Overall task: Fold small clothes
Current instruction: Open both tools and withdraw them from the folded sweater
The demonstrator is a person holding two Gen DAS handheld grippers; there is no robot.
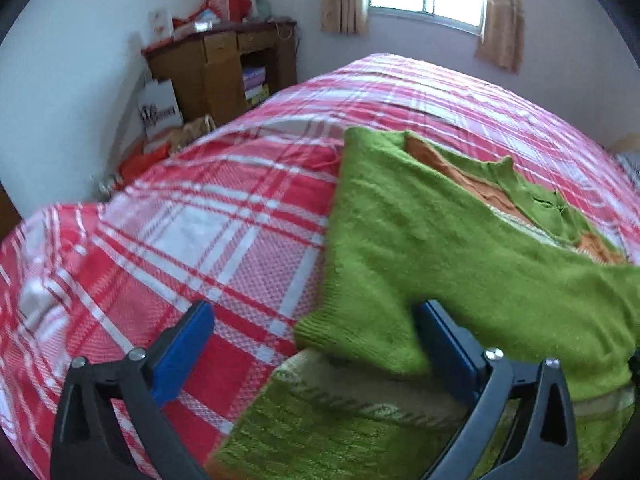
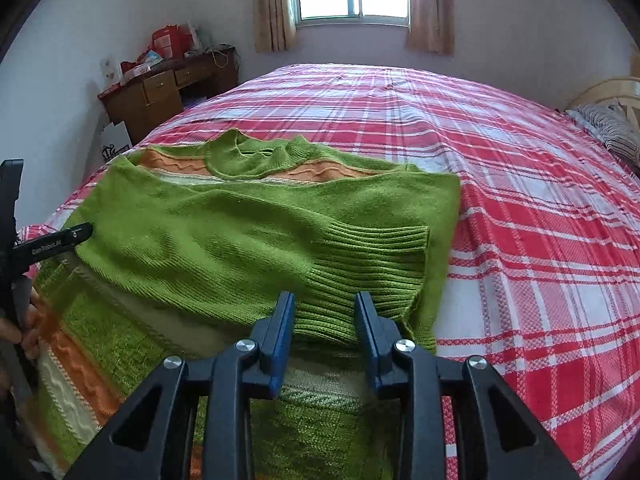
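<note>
Two grippers hang over one green sweater (image 2: 224, 216) spread on the red plaid bed cover (image 2: 540, 208), and neither has hold of it. Both sleeves are already laid across the chest, so the garment forms a rough rectangle with its collar (image 2: 256, 156) toward the window and its striped hem nearest the camera; that layout suits a final fold of the lower half up toward the collar. The right gripper (image 2: 325, 340) sits just behind the ribbed cuff (image 2: 372, 264) of the upper sleeve, its blue pads parted a modest way with the knit showing in the gap but not pinched, which reads as a cuff let go where it should lie. The left gripper (image 1: 316, 356) stands wide open at the sweater's left side, and the other sleeve's cuff (image 1: 352, 332) drapes loosely between its fingers, resting against the right pad without being clamped. From the right wrist view, part of that left tool (image 2: 52, 242) and the hand (image 2: 24, 332) holding it appear at the sweater's left edge. Keeping both tools low and near the hem probably sets them up to grasp the bottom corners next, though loose knit could slide and undo the sleeves.
</note>
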